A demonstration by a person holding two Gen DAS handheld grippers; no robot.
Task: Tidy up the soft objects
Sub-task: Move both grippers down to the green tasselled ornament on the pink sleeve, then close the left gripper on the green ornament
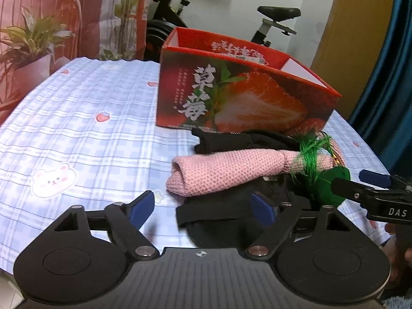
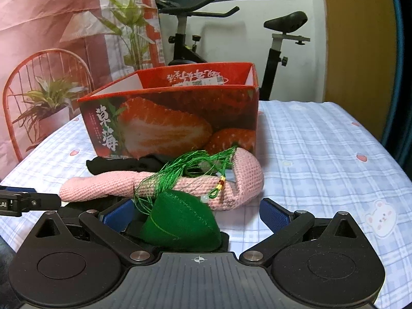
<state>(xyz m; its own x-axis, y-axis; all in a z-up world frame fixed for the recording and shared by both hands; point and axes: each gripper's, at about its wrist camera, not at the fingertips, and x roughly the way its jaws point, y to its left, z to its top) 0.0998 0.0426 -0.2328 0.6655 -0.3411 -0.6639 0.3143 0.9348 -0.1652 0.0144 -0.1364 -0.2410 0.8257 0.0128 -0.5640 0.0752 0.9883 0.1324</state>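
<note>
left gripper (image 1: 203, 207) sits nearest the left cam, jaws apart, blue pads either side of a black fabric piece (image 1: 206, 221) w/ a strap; right pad lies over the black fabric, left pad is clear of it above the bare cloth, so nothing is pinched. in the right cam the right gripper (image 2: 198, 212) is spread wide, a green stuffed pouch (image 2: 180, 224) between its pads; can't tell if the left pad touches it, the right pad is well clear.

just beyond, a pink knitted roll (image 2: 128, 188) lies across the black fabric, bent near its right end. the pouch's green tassel (image 2: 180, 172) w/ beads drapes over the roll. more dark cloth (image 1: 221, 139) behind the roll, up against the box.

all this rests on a surface w/ a blue-white checked cover (image 1: 85, 118) w/ strawberry and bunny prints.

behind the pile stands an open red strawberry box (image 2: 175, 118), near wall close to the dark cloth; inside mostly hidden.

further back: red wire chair (image 2: 46, 77), potted plant (image 2: 49, 97), exercise bike (image 2: 195, 33), blue curtain (image 1: 381, 82) at right.
</note>
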